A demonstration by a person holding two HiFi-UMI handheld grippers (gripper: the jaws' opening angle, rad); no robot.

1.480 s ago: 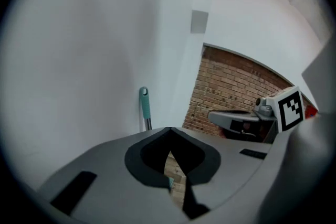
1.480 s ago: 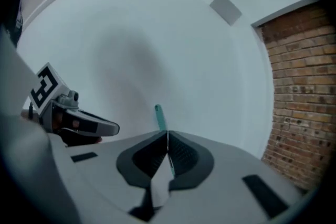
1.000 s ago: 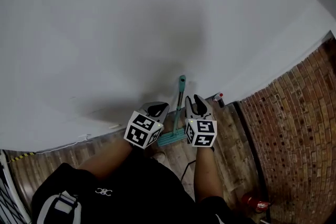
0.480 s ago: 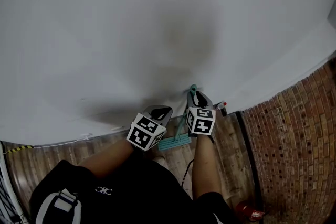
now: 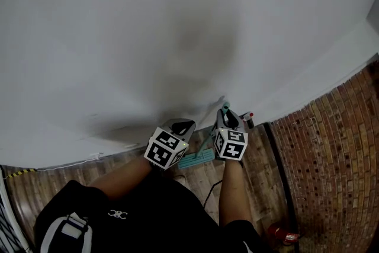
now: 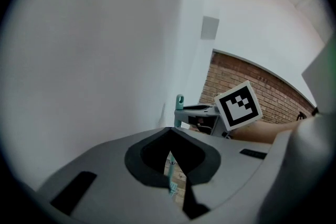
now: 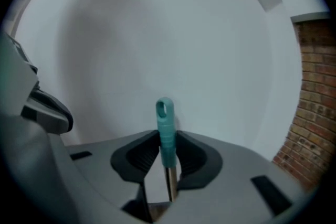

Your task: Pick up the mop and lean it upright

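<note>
Mop (image 7: 166,123): slim metal shaft with a ribbed teal plastic grip ending in a hanging loop; it stands between the right fingers, the loop rising above their tips
Right gripper (image 7: 167,139): smooth grey shell, dark ribbed pads; jaws closing, pads touching the teal grip on both sides
Left gripper (image 6: 169,129): same grey shell; fingertips together, gripping nothing
Wall (image 5: 177,21): smooth matt white, just beyond both sets of fingertips
Floor (image 5: 71,178): wood planks
Brick wall (image 5: 331,157): rough red brick, off to the right of the right fingers
Head view only: the flat rectangular teal mop head (image 5: 195,158) on the planks, below and between the two grippers
Left gripper view only: a sliver of shaft and planks through the slit behind its closed tips; the loop beyond them, beside the right gripper's black-and-white marker cube (image 6: 239,105)
Right gripper view only: the pad ribs, and teal plastic giving way to bare metal behind the fingertips
</note>
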